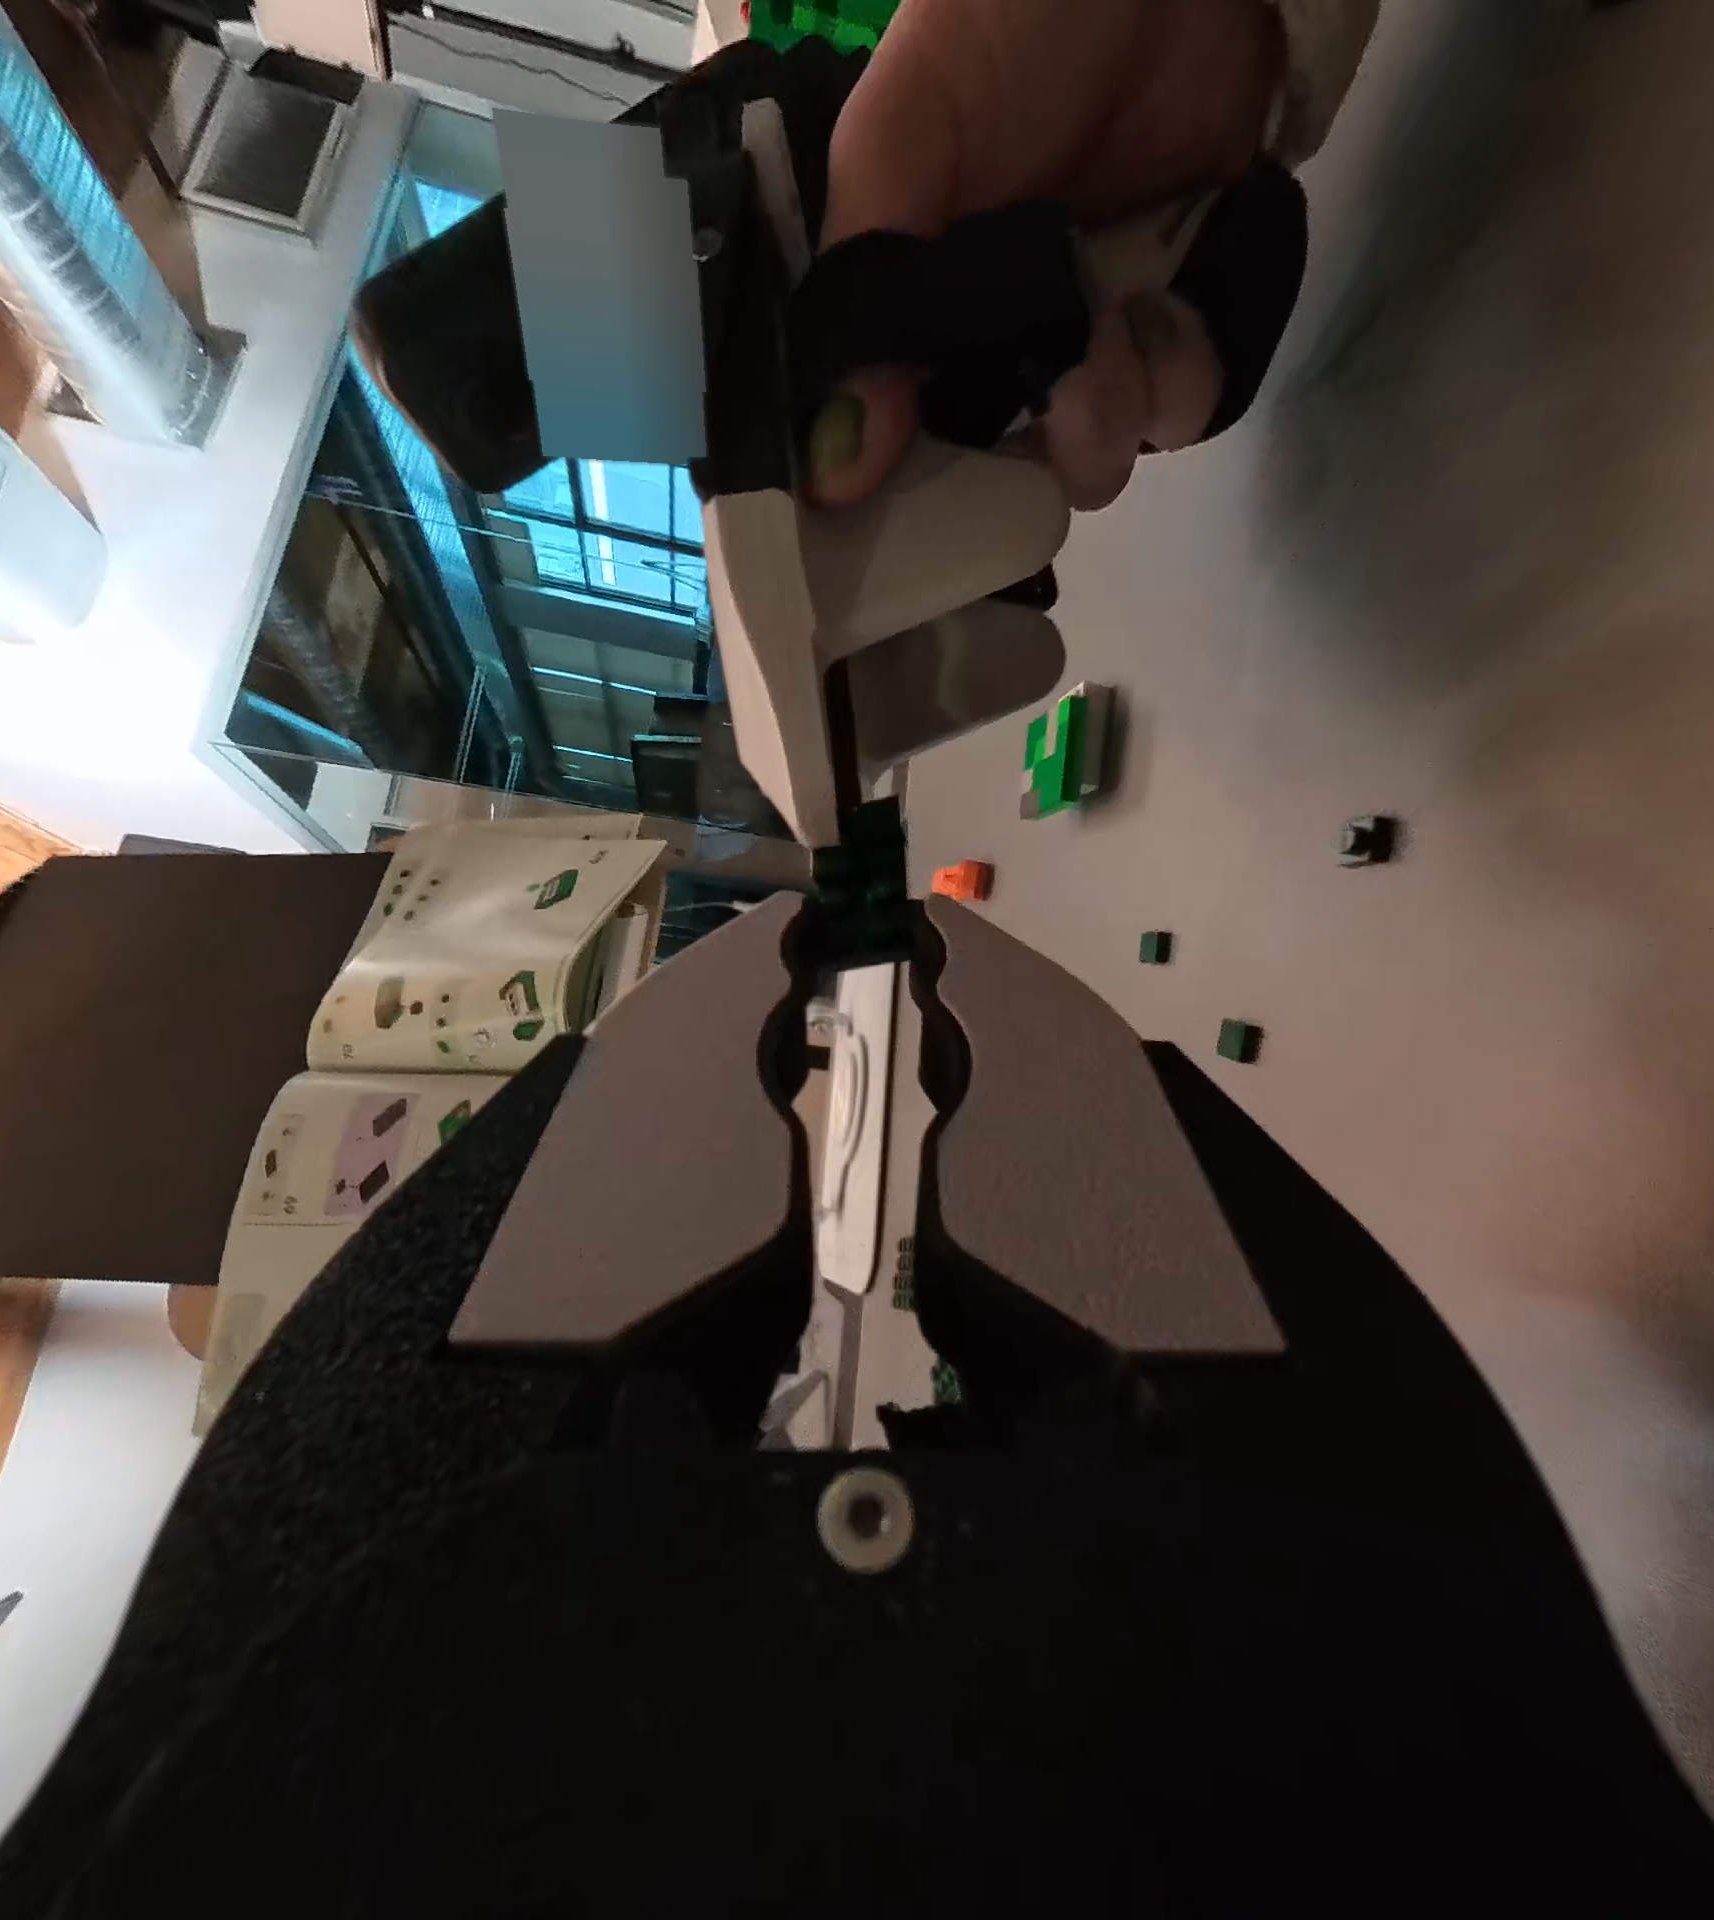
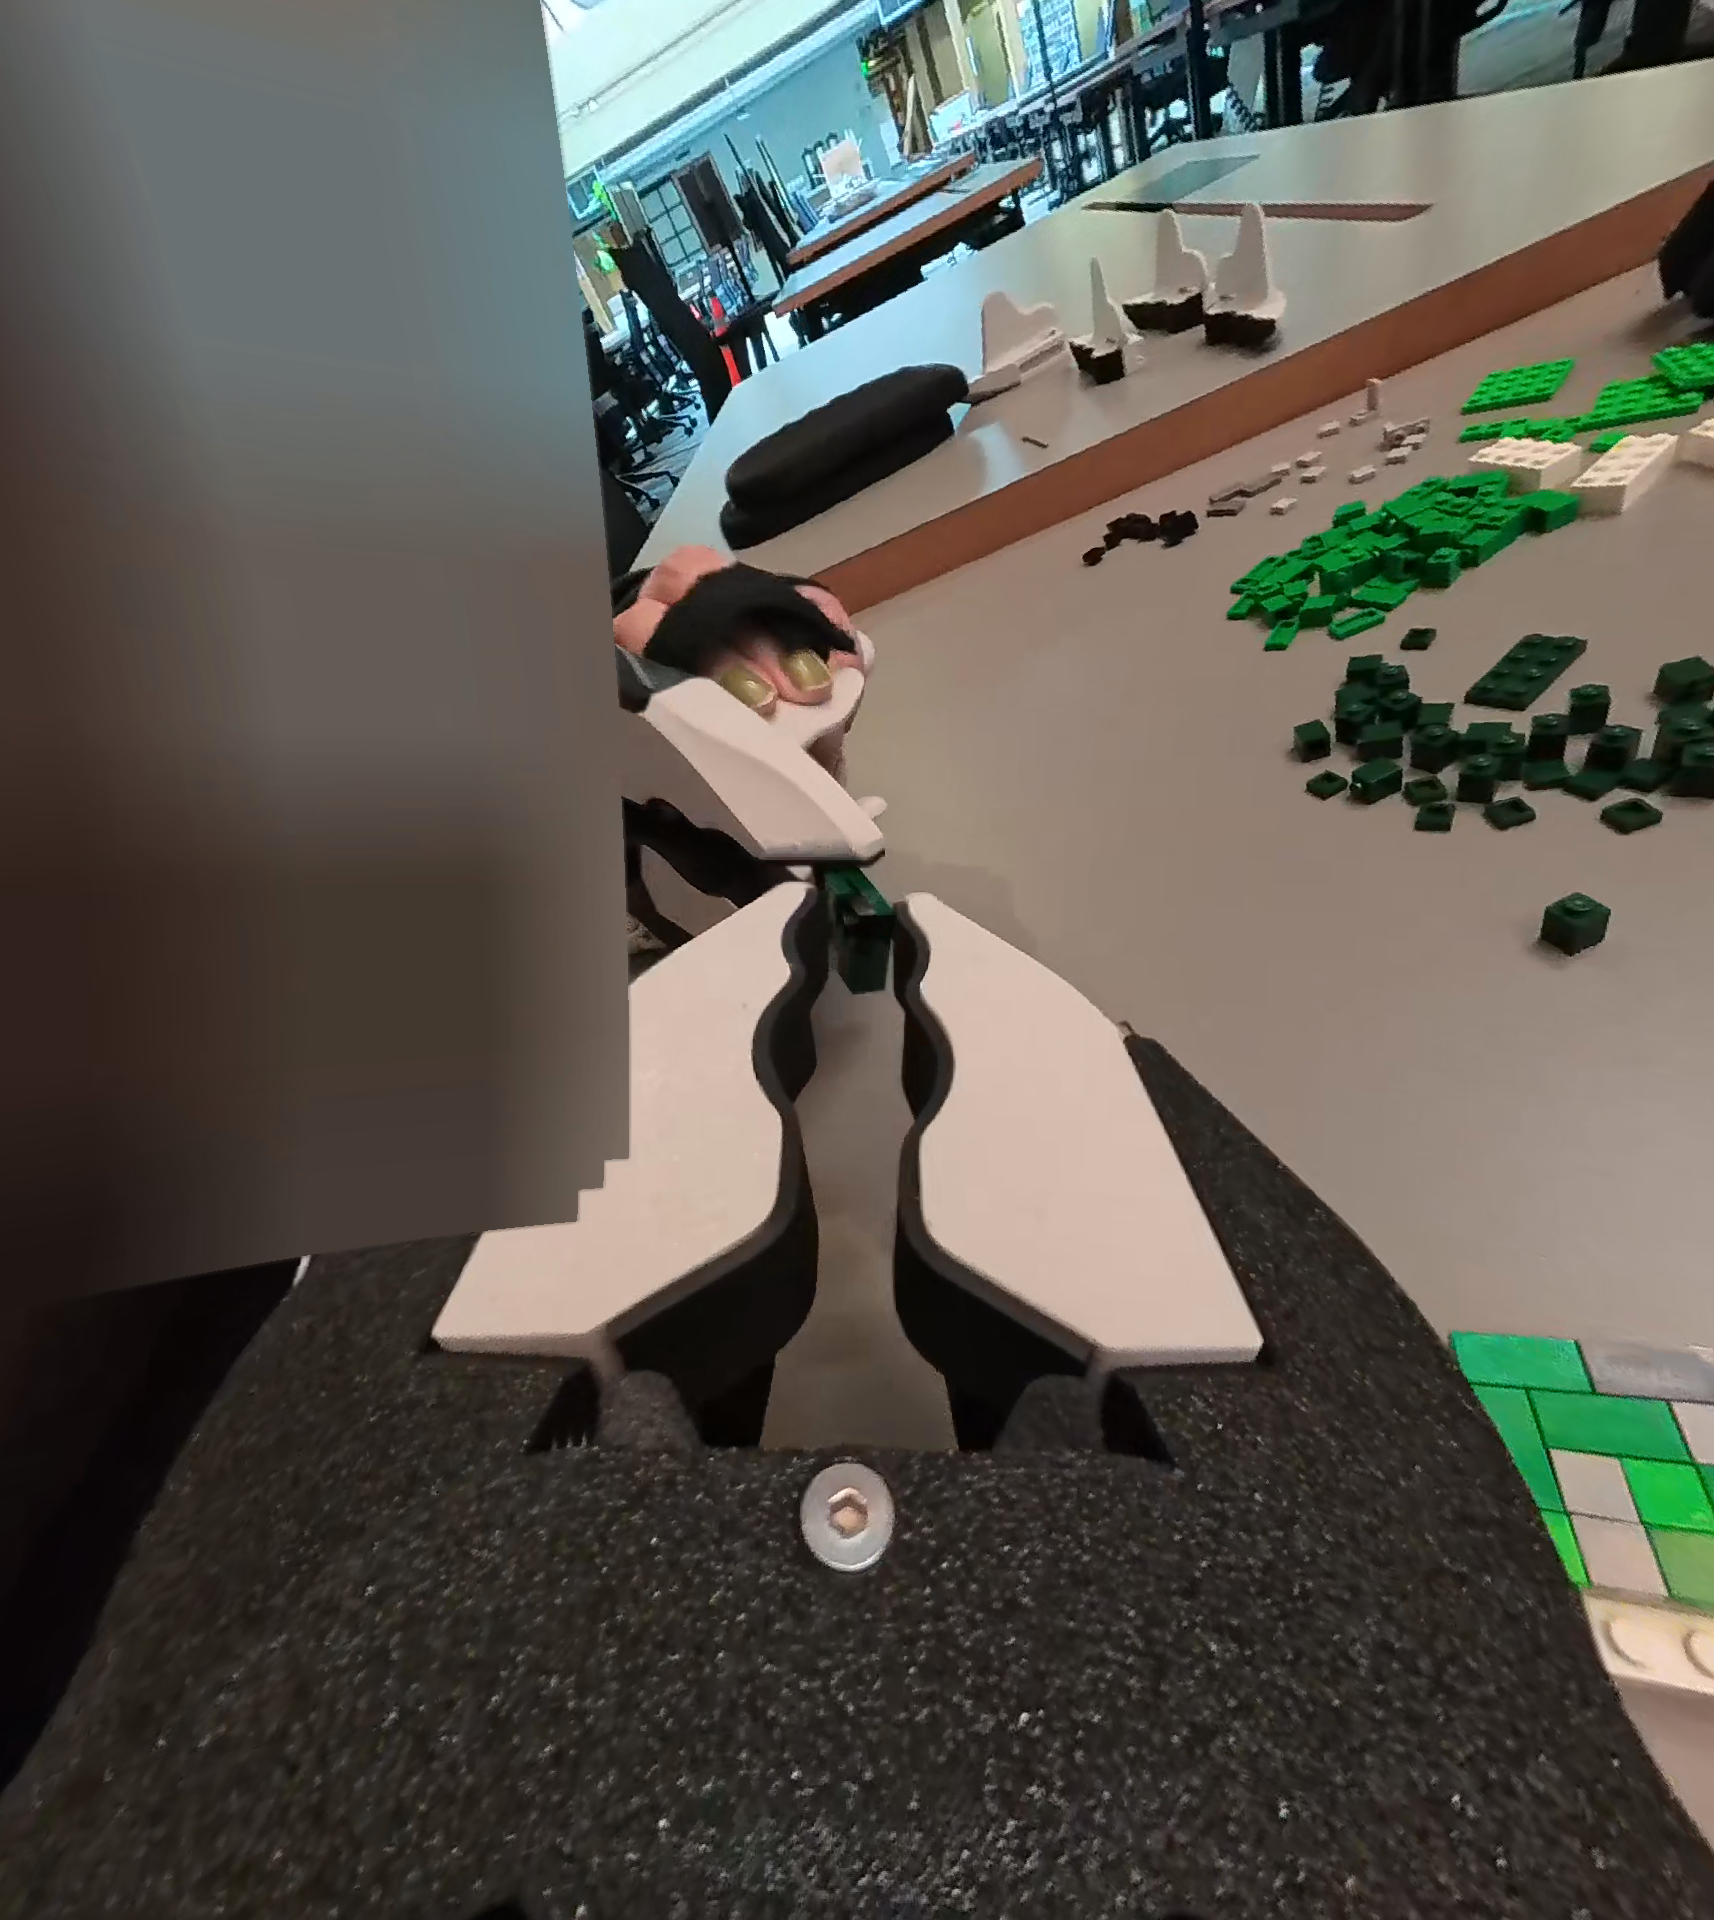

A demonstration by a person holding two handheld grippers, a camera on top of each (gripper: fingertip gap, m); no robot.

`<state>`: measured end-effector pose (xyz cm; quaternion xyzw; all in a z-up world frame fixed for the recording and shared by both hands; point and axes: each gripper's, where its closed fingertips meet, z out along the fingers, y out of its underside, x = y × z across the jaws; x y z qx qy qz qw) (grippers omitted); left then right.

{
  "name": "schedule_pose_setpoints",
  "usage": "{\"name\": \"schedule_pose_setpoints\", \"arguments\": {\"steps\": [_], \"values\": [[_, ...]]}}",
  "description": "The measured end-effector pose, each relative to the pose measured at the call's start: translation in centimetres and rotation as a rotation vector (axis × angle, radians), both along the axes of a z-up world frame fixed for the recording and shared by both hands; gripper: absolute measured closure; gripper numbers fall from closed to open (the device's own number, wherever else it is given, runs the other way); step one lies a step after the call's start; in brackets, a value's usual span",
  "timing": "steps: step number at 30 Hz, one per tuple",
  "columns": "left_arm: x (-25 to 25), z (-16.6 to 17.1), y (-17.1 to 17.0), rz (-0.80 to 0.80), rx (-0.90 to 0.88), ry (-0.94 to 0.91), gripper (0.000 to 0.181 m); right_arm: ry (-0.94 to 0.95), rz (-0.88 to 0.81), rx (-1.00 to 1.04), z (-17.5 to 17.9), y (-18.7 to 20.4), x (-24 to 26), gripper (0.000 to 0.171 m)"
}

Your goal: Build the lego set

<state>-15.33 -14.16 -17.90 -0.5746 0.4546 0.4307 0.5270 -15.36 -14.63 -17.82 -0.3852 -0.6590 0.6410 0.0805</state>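
Most of the build is judged to lie ahead. Both tools meet over the table (image 2: 1092,935) on one small dark green brick stack (image 1: 861,883). In the left wrist view the left hand-held gripper (image 1: 861,940) has its fingers drawn in on the near end of that stack, pinching it at the tips. The right hand-held gripper (image 2: 858,930), seen in its own view, is likewise closed on the same dark green piece, with the other tool's white fingers coming in from 11 o'clock. The step in hand looks like pressing two little parts together in the air.

One finished section shows: a flat panel of green, white and grey tiles (image 2: 1653,1486) lying at 4 o'clock in the right wrist view. What remains is plenty. A pile of bright green pieces (image 2: 1393,561) sits at 2 o'clock, a scatter of dark green bricks (image 2: 1518,748) just below it, white bricks (image 2: 1622,468) and green plates (image 2: 1663,390) farther out. A lone dark green brick (image 2: 1573,922) stands apart at 3 o'clock. The open instruction booklet (image 1: 479,966) lies at 9 o'clock in the left wrist view, and an orange piece (image 1: 959,881) rests near the stack.
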Motion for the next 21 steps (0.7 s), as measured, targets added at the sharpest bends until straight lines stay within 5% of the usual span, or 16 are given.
{"name": "schedule_pose_setpoints", "arguments": {"steps": [1,21], "values": [[0.2,-0.1,0.0,-0.006,-0.005,0.002,0.166,0.008,0.004,0.009,0.0,-0.2,0.1,0.158],[1.9,0.6,-0.3,-0.063,0.046,0.042,0.166,0.126,0.103,0.032,0.6,-0.8,1.6,0.162]]}}
